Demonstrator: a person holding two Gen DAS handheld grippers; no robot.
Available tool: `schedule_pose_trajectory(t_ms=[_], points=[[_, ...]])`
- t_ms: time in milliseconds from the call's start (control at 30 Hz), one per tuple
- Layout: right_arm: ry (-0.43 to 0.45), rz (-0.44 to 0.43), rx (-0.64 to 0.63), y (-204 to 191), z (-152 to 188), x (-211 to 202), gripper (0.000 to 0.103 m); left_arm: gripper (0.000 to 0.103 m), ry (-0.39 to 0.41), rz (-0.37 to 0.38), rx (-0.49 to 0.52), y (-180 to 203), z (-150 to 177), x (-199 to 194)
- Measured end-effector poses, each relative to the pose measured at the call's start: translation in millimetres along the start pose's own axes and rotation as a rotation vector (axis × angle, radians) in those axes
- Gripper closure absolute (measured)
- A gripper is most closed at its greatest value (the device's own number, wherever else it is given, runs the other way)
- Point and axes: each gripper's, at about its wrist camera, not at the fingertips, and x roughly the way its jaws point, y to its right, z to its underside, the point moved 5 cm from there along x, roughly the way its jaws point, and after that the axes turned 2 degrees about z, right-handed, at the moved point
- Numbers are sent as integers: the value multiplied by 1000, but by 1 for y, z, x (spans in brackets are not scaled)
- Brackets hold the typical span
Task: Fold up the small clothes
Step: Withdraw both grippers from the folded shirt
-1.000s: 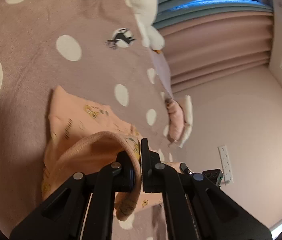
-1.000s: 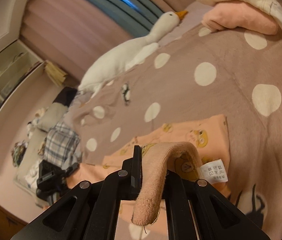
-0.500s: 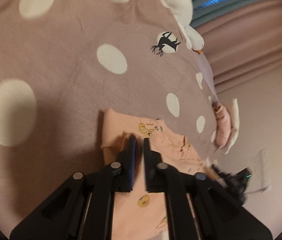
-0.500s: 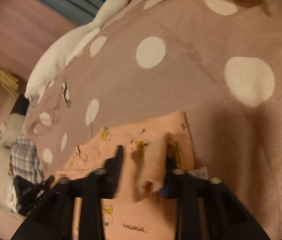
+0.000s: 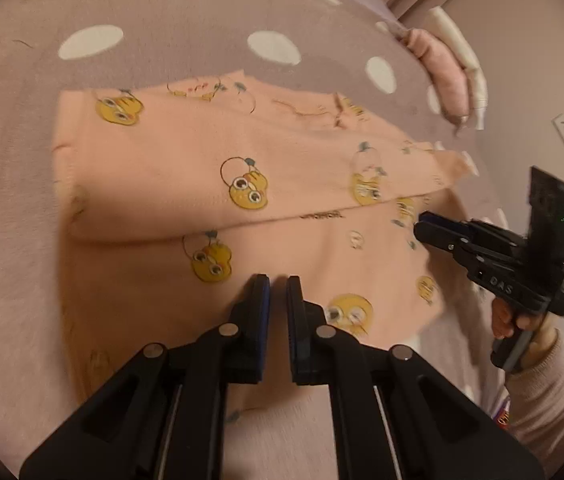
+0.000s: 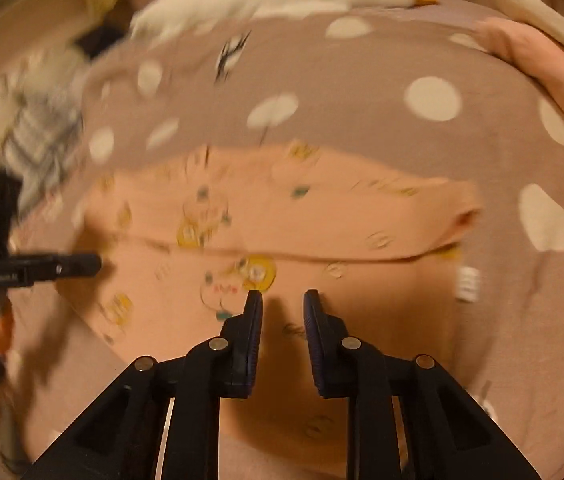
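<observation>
Left tool (image 5: 277, 280) hangs low over the peach cotton garment printed with yellow cartoon chicks (image 5: 210, 168), its two black fingers standing a narrow gap apart with nothing between them. The garment lies flat on the mauve bedspread with white polka dots (image 5: 22, 208), and its far part is folded over the near part, so that a long fold edge runs across the cloth from left to right just beyond the fingertips. In the left wrist view, the right tool (image 5: 422, 224) comes in from the right side, its tips at the right end of that fold edge; from this side I cannot tell how its fingers stand. A hand in a pink knit sleeve (image 5: 518, 320) holds its handle. Further right, at the edge of the bed, a pink folded cloth with a cream one beside it (image 5: 446, 76) is lying.

In the right wrist view, which is blurred, the left tool (image 6: 94, 263) reaches in from the left and its tips are at the left end of the fold. The right tool (image 6: 282, 296) is above the near layer of the garment (image 6: 322, 216), fingers clearly apart and empty. A white label (image 6: 468, 284) shows at the garment's right edge. A white plush goose with an orange beak (image 6: 282, 4) lies along the far side of the bed.
</observation>
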Motion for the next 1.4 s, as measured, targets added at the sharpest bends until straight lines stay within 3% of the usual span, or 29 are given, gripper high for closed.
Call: schedule_pose_trajectory(t_ms=[133, 267, 400, 467, 600, 700, 833, 900, 1033, 1200, 1233, 1267, 1333, 1400], points=[[30, 57, -40, -2, -22, 15, 80, 97, 79, -11, -32, -7, -33, 7], [67, 107, 7, 8, -53, 28, 80, 96, 163, -10, -147, -23, -81, 9], [125, 167, 97, 21, -85, 30, 80, 94, 263, -5, -273, -43, -111, -14], [163, 178, 126, 26, -92, 20, 80, 88, 282, 4, -264, -43, -114, -26], [195, 152, 131, 26, -83, 4, 79, 85, 256, 18, -181, -33, -92, -41], [155, 148, 114, 25, -65, 2, 79, 85, 199, 20, -96, -25, -62, -39], [94, 212, 58, 25, -31, 4, 79, 87, 130, -33, -21, -32, -16, -29], [80, 222, 61, 28, -14, 2, 79, 87, 114, -19, -36, -41, 2, -26], [96, 219, 80, 36, 11, -9, 80, 87, 166, 56, -115, -56, 29, -47], [81, 235, 86, 39, 27, -25, 79, 86, 181, 75, -163, -65, 54, -76], [80, 229, 98, 39, 29, -30, 78, 78, 189, 69, -167, -66, 56, -82], [81, 228, 109, 39, 29, -34, 75, 63, 202, 52, -172, -68, 54, -88], [96, 216, 139, 38, 30, -45, 70, 42, 238, 30, -196, -73, 50, -96], [126, 178, 150, 30, 27, -54, 65, 41, 265, 59, -241, -80, 43, -99]])
